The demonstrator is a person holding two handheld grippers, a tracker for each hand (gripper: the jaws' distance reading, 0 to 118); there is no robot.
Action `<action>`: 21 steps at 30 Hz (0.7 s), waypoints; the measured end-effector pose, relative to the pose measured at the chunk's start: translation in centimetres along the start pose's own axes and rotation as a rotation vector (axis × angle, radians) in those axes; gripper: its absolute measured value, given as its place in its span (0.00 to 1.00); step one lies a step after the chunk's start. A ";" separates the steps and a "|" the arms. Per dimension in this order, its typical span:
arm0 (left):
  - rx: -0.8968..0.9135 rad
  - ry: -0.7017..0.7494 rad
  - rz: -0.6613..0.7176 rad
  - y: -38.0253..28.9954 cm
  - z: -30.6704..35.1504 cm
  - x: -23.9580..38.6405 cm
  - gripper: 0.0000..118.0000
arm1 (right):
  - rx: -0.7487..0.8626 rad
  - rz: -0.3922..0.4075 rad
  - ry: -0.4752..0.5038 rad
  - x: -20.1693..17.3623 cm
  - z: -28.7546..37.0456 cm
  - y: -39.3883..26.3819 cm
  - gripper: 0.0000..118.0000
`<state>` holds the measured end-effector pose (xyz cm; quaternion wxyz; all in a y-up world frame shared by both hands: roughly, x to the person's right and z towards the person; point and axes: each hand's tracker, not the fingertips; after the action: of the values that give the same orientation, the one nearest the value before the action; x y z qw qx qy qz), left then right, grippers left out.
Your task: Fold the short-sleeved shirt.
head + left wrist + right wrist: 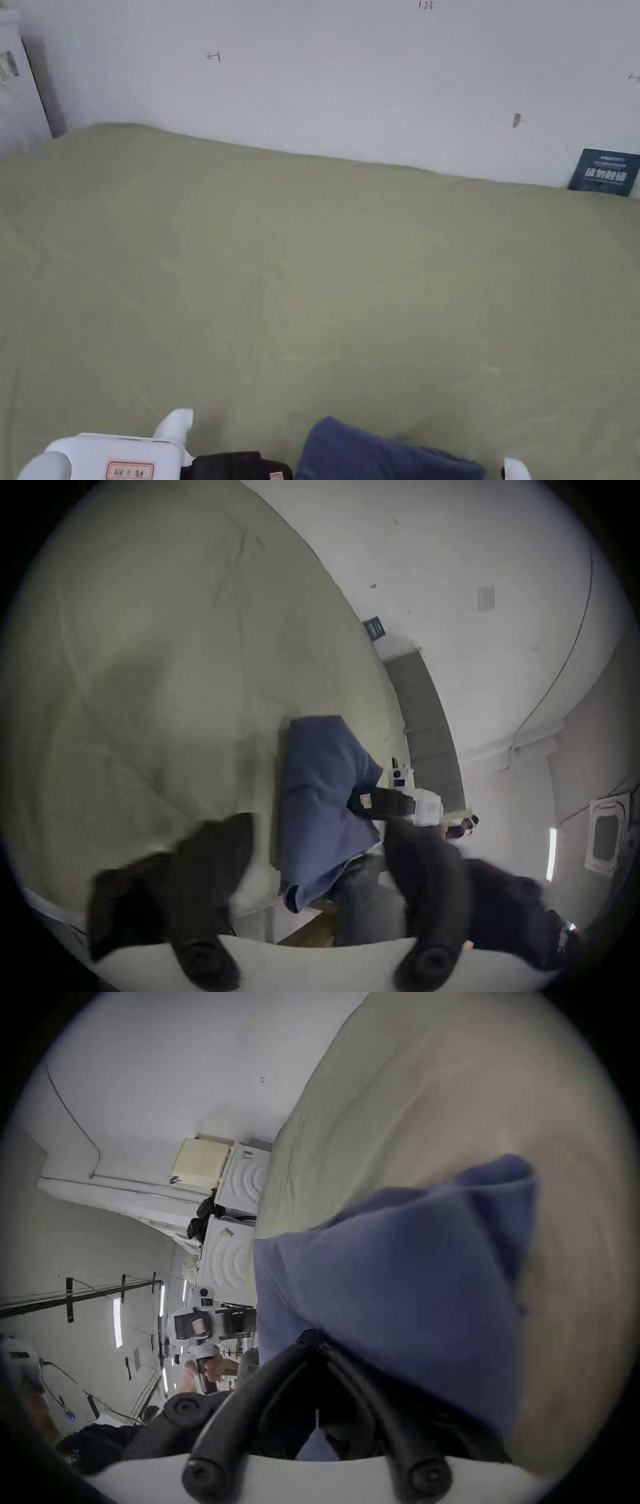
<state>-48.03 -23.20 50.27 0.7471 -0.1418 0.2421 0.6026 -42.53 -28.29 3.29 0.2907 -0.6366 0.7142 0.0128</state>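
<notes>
Looking down from the head view, we see a wide olive-green sheet [312, 269] covering the bed, with a white wall [350, 75] behind it and a small dark sign [604, 172] leaning where wall and bed meet. Our blue short-sleeved shirt [375, 453] lies bunched at the near edge of the sheet, at the bottom of that view.

In the right gripper view, we have the right gripper [317, 1342] with its two black jaws drawn together to a point, clamped on a pinch of the blue fabric. The cloth rises from that pinch and spreads over the sheet, one folded corner standing up at the far end. The picture is somewhat blurred, so we cannot make out which part of the shirt we are pinching.

The left gripper view shows the left gripper [318, 847] with its jaws standing well apart and nothing between them; both are smeared by blur. Beyond them the shirt drapes over the bed edge, part on the sheet and part hanging down past it, and the right gripper meets the cloth at its side. Below the hanging cloth we see a leg in grey-blue trousers [367, 895].

Farther off in the right gripper view, a hand [211, 1366] grips the handle of the left gripper, beside white moulded panels [239, 1213] standing by the bed.
</notes>
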 end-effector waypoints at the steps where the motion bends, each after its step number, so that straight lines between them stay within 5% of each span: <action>1: -0.011 0.001 -0.010 -0.4 -0.7 0.6 0.84 | 0.007 -0.009 0.004 0.4 0.2 -0.1 0.00; 7: -0.125 -0.026 0.070 -0.4 -5.6 0.3 0.84 | 0.026 0.016 0.009 0.4 0.2 -0.5 0.00; 10: -0.075 -0.177 0.123 -1.0 -7.1 1.1 0.83 | 0.027 0.018 0.010 0.3 0.2 -0.5 0.00; 14: -0.104 -0.206 0.209 -1.7 -8.9 1.3 0.74 | 0.033 0.036 0.010 0.3 0.2 -0.7 0.00; 15: -0.137 -0.151 0.183 -1.9 -9.1 1.6 0.66 | 0.036 0.038 0.011 0.3 0.3 -0.8 0.00; 17: -0.174 0.058 0.073 -2.2 -9.4 1.8 0.15 | 0.043 0.053 0.002 0.0 0.3 -0.9 0.00; 19: -0.124 -0.056 0.091 -2.5 -8.9 1.6 0.15 | 0.050 0.097 -0.025 -0.5 0.4 -0.9 0.00; 21: -0.124 0.009 0.015 -2.2 -8.8 2.6 0.15 | 0.052 0.133 -0.067 -1.3 0.5 -1.0 0.00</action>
<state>-47.16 -25.96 41.28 0.7313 -0.1888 0.2085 0.6213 -41.34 -27.10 3.78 0.3295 -0.5790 0.7450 0.0349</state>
